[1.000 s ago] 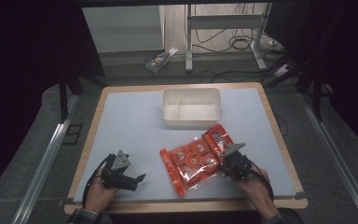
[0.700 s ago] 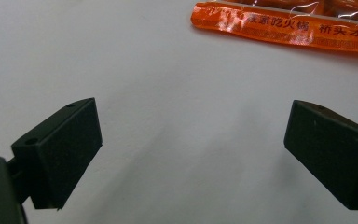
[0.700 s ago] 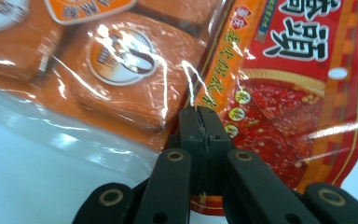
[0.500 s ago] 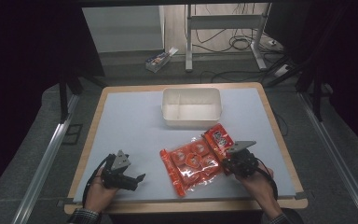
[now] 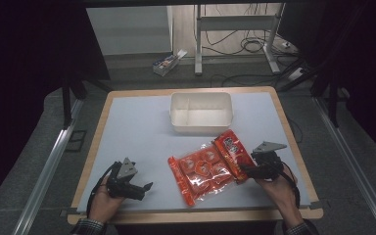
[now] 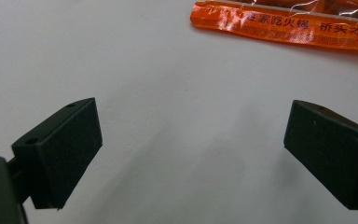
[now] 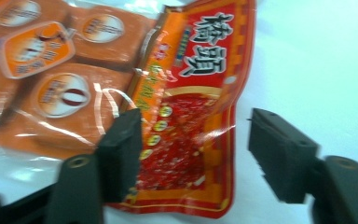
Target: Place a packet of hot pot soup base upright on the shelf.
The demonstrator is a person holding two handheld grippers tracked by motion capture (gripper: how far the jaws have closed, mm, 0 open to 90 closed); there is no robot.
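An orange-red snack bag (image 5: 208, 169) with several small packets inside lies flat on the pale table, front centre; its printed red header (image 7: 191, 121) fills the middle of the right gripper view. My right gripper (image 5: 248, 171) sits at the bag's right end, open, jaws straddling the header's edge (image 7: 193, 154) with one jaw over the bag and one over bare table. My left gripper (image 5: 144, 188) rests open near the front left, apart from the bag. The bag's sealed orange edge (image 6: 284, 28) runs along the top of the left gripper view.
A white two-compartment bin (image 5: 201, 111) stands at the back centre of the table (image 5: 137, 132). The wooden table rim (image 5: 196, 215) runs along the front. Metal rails flank both sides, and cables and a small box (image 5: 167, 61) lie on the floor beyond.
My right gripper has shifted slightly right and back along the bag's right end. The left gripper and the bag have stayed in place.
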